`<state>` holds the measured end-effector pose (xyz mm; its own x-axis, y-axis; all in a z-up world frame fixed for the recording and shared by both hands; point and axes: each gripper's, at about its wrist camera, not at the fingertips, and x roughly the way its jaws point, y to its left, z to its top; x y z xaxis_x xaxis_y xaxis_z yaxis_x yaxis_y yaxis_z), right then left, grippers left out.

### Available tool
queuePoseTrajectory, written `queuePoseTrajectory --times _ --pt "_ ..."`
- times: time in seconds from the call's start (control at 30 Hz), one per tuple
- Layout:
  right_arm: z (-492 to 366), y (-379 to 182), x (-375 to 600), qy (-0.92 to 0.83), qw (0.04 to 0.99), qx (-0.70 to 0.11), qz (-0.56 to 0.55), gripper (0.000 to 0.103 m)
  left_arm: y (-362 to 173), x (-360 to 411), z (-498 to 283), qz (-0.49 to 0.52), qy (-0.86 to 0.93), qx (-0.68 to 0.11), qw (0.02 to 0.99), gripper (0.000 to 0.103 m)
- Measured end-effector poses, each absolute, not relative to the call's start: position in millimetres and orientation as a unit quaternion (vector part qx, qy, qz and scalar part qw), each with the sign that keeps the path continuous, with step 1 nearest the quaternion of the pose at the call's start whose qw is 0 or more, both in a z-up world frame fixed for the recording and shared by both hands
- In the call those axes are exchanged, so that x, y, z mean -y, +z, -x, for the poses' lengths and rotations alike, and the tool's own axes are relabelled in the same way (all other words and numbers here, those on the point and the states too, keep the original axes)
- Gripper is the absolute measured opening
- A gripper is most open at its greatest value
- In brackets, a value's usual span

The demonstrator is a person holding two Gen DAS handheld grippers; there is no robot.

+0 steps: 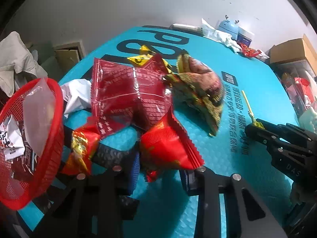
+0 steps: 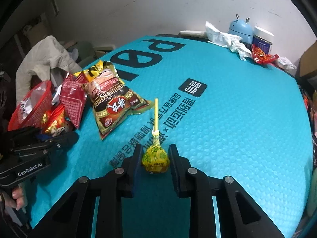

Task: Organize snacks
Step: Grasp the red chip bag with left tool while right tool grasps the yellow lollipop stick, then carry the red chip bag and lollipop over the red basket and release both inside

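Note:
In the left wrist view my left gripper (image 1: 161,170) is shut on a bright red snack packet (image 1: 168,148) just above the teal table mat (image 1: 247,79). A dark red packet (image 1: 128,97) lies over it, and a red and gold packet (image 1: 79,144) sits to its left. The red basket (image 1: 53,123) holding several packets stands at the left edge. A brown and yellow snack bag (image 2: 113,101) lies mid-table. My right gripper (image 2: 155,147) has its pads against both sides of a yellow lollipop (image 2: 155,159), which rests on the mat with its stick pointing away.
A pale jacket (image 2: 43,59) hangs beyond the table's left edge. At the back right stand crumpled white bags (image 2: 223,37), a blue gadget (image 2: 239,28), a white-lidded jar (image 2: 262,38) and red wrappers (image 2: 261,56). A cardboard box (image 1: 293,49) sits off the right side.

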<state>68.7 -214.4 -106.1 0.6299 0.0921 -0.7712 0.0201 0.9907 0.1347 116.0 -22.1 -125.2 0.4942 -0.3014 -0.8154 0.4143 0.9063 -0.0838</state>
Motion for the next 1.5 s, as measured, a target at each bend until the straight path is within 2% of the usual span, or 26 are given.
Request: queuePoseTrajectory --times 0.33,0.87,1.5 --pt "-43.4 -93.0 218.8 0.026 0.903 -0.417 -0.096 0.026 -115.8 30.6 -84.8 -0.056 -0.24 -0.464 0.851 0.032" --pt "13.4 -67.6 198.7 0.037 0.914 -0.391 -0.101 0.026 -84.1 19.8 -34.4 -0.044 -0.267 -0.428 0.862 0.032" --pt "22.0 -41.0 118.7 0.141 0.912 -0.374 -0.086 0.026 -47.6 -54.1 -7.5 0.017 -0.233 -0.381 0.895 0.032"
